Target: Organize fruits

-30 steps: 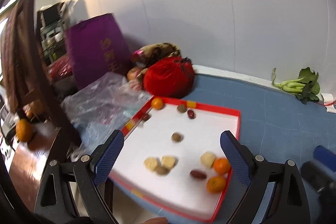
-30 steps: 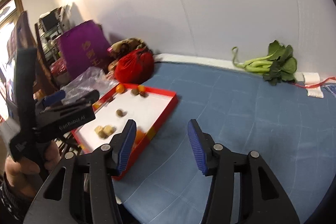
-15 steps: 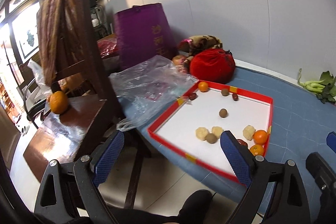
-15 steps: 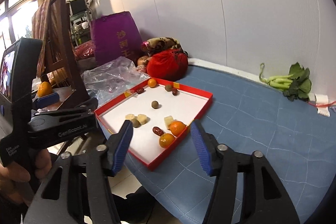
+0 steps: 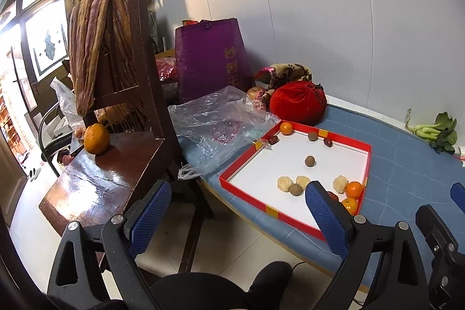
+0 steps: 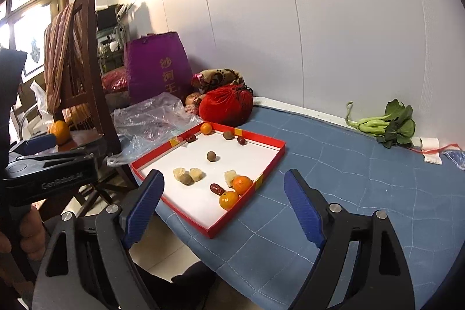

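A red-rimmed white tray (image 5: 368,161) (image 6: 273,161) lies on the blue table and holds small fruits: tangerines (image 6: 241,184), red dates (image 6: 216,189), brown round fruits (image 6: 211,156) and pale lumpy pieces (image 6: 178,173). A larger orange (image 5: 96,138) sits on the wooden chair seat, also in the right wrist view (image 6: 59,131). My left gripper (image 5: 237,217) is open and empty, held back over the floor between chair and tray. My right gripper (image 6: 223,202) is open and empty, in front of the tray's near corner.
A wooden chair (image 5: 128,95) with a draped scarf stands left of the table. A clear plastic bag (image 5: 218,124), purple bag (image 5: 212,60) and red pouch (image 5: 298,102) lie behind the tray. Bok choy (image 6: 383,124) lies by the wall. Blue table (image 6: 363,188).
Both grippers have pulled back and away from the tray, so the chair, floor and table edge have come into view. Both stay open and empty.
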Demonstrator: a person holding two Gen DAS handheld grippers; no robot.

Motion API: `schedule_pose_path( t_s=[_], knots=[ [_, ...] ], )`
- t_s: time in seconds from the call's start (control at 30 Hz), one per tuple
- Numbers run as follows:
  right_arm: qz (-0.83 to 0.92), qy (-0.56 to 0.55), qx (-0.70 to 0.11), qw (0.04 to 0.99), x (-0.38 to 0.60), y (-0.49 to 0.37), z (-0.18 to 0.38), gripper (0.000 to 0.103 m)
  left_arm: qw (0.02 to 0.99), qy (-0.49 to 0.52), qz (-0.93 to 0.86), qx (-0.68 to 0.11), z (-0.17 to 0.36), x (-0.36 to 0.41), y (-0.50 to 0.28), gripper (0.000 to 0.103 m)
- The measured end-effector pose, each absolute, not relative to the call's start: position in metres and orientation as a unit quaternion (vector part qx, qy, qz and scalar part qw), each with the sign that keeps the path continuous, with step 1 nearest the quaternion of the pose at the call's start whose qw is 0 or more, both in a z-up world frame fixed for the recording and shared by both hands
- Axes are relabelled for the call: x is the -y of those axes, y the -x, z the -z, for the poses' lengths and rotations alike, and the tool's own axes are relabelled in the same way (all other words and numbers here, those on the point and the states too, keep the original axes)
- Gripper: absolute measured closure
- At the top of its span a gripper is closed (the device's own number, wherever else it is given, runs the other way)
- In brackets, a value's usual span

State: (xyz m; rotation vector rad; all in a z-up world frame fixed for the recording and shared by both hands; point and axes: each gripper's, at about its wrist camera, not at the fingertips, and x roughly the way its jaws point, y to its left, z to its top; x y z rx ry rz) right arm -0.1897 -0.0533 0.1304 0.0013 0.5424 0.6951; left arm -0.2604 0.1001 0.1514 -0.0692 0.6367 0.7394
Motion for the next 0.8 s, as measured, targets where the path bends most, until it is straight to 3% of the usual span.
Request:
schedule_pose_path(
  t_s=[0.8],
  knots=[
    [-0.334,0.017,-0.178,0.925,0.059,0.281,-0.214,0.016,0.894,0.050,-0.349,-0.276,-0.207,-0.079,0.337,0.008]
  ],
)
